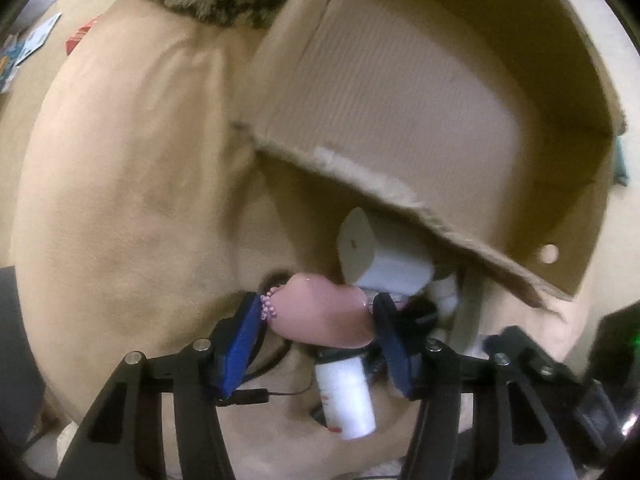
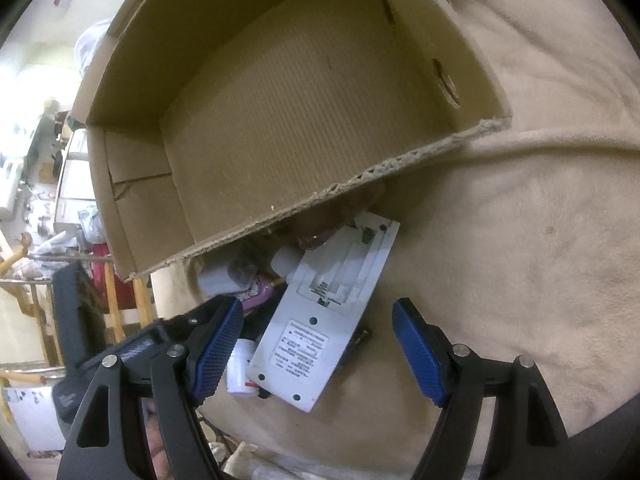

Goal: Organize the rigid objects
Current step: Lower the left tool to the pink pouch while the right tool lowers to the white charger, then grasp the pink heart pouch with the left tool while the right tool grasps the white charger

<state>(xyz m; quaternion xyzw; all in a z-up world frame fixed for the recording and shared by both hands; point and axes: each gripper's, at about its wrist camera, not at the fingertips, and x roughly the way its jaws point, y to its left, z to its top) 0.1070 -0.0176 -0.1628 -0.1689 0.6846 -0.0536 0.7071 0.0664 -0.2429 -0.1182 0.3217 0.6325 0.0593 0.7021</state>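
Pink object (image 1: 324,312) between left hand-held gripper (image 1: 316,340) pads

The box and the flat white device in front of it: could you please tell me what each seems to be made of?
The box looks like plain brown corrugated cardboard, matte: fluting lines run across its floor and the cut front edge is ragged. The flat white device seems to be hard moulded plastic with a smooth, faintly glossy shell, showing recessed screw holes and a printed paper label; that it is plastic is only my best guess.
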